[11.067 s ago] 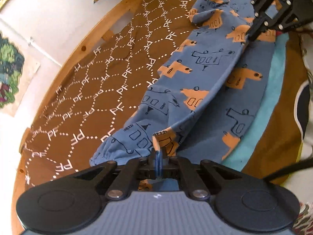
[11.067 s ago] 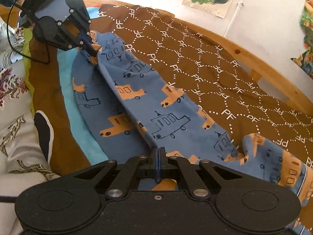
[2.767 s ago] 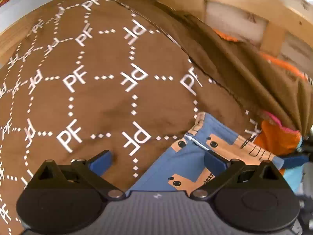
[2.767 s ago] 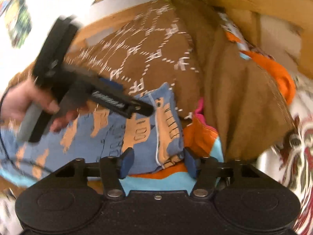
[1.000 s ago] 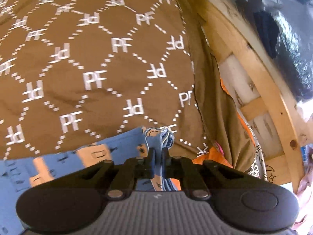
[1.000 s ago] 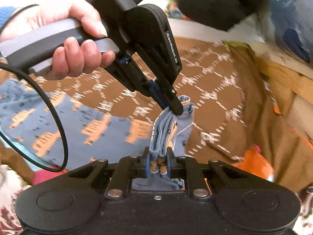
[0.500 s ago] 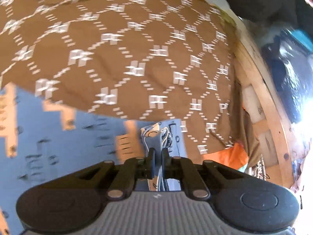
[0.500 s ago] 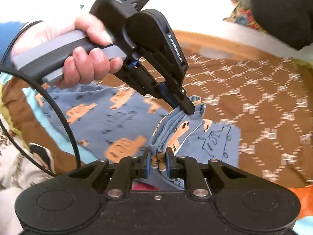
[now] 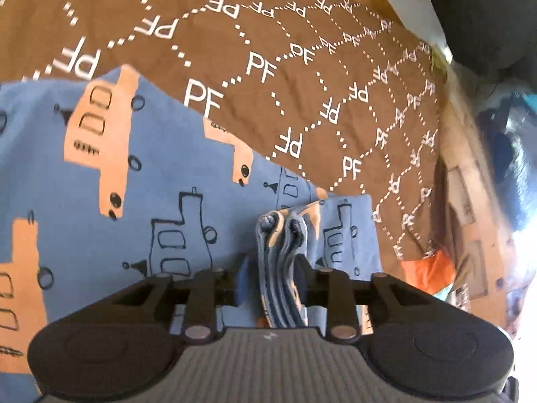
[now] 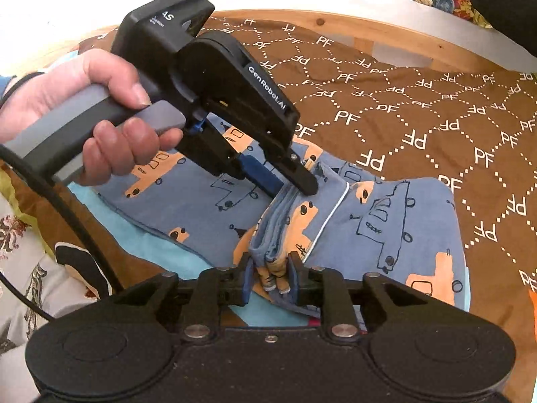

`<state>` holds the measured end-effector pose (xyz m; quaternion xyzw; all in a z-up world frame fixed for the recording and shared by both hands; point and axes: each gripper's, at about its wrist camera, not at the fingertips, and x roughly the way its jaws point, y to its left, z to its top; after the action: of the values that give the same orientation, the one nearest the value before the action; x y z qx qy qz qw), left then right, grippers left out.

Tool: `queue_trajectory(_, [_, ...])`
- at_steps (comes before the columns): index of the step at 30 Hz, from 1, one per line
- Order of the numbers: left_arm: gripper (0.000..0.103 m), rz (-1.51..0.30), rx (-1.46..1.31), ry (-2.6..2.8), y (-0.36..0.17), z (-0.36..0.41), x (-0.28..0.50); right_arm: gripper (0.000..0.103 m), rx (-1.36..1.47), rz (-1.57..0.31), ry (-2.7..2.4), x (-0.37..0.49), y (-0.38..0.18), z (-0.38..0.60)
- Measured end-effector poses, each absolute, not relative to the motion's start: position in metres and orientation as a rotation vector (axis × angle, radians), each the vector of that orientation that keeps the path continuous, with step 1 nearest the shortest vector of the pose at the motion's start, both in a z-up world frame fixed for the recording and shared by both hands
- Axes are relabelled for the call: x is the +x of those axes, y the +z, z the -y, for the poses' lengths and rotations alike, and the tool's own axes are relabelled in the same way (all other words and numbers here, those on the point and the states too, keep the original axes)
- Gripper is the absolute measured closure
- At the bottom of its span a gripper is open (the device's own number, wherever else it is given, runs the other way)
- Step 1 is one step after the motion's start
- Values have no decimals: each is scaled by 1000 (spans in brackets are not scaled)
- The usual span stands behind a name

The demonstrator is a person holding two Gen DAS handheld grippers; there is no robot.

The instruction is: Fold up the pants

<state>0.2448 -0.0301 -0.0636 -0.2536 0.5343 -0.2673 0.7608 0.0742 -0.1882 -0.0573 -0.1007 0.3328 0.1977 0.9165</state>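
Note:
The blue pants (image 9: pixel 134 184) with orange vehicle prints lie folded over on a brown "PF" bedspread (image 9: pixel 302 67). My left gripper (image 9: pixel 272 272) has its jaws opening. The bunched hem (image 9: pixel 278 235) stands loosely between them, with a gap beside the left pad. In the right wrist view the pants (image 10: pixel 386 221) show a doubled layer with a white cord. My right gripper (image 10: pixel 270 277) also has its jaws opening, straddling the near hem bundle (image 10: pixel 272 268). A hand (image 10: pixel 110 117) holds the left gripper (image 10: pixel 290 188) with its tips at the far end of the same fold.
A wooden bed frame (image 10: pixel 386 37) curves around the far side. An orange cloth (image 9: pixel 426 268) lies at the bedspread's right edge. A light blue sheet (image 10: pixel 151 228) and a patterned white fabric (image 10: pixel 27 268) lie at the left. A black cable (image 10: pixel 67 208) trails from the left gripper.
Both grippers carried the held hem across and down onto the rest of the pants. Their jaws, shut on the fabric before, have now parted.

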Motion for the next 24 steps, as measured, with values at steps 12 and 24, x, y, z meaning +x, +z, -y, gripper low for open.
queue_trajectory(12, [95, -1116, -466, -550, -54, 44, 239, 86, -257, -674, 367, 72, -55, 183])
queue_trajectory(24, [95, -1084, -462, -568, -29, 9, 232, 87, -269, -653, 416, 66, -35, 151])
